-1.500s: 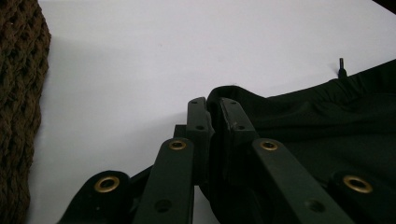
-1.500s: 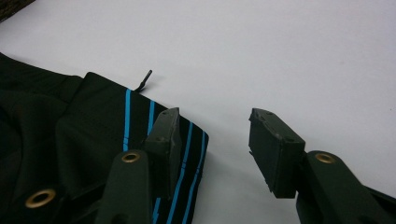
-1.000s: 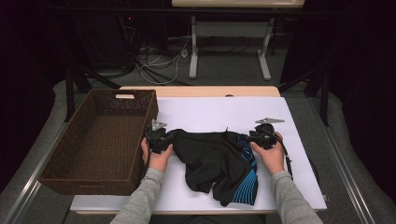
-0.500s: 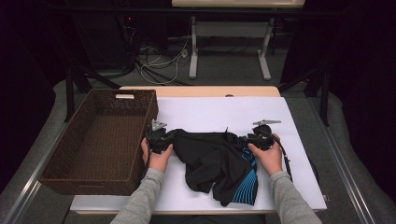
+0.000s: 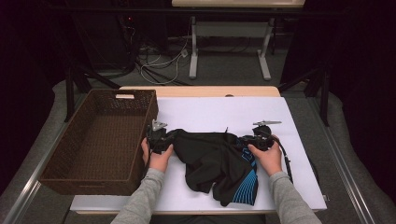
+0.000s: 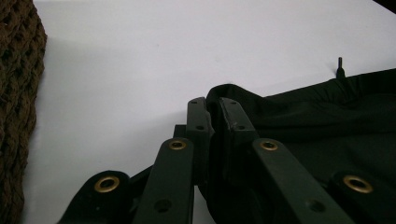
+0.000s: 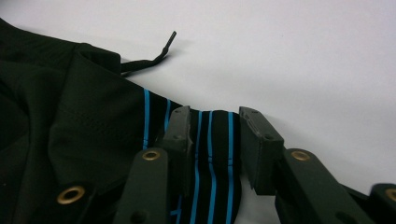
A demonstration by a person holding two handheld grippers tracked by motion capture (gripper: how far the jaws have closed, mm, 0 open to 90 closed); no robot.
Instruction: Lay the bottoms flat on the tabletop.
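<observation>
While the left hand-held gripper (image 6: 215, 116) pinches the black shorts' (image 5: 212, 158) edge, the right (image 7: 215, 128) straddles their striped corner, closing.

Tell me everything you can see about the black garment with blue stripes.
The black garment looks like sports shorts of thin, smooth fabric, with bright blue stripes at one side and a black drawstring lying loose at the waistband. It lies crumpled on the white table cover, right of the wicker basket. The left gripper is shut on one waistband corner. The right gripper has just been closing; the striped corner sits between its jaws, with a gap showing at one pad.
</observation>
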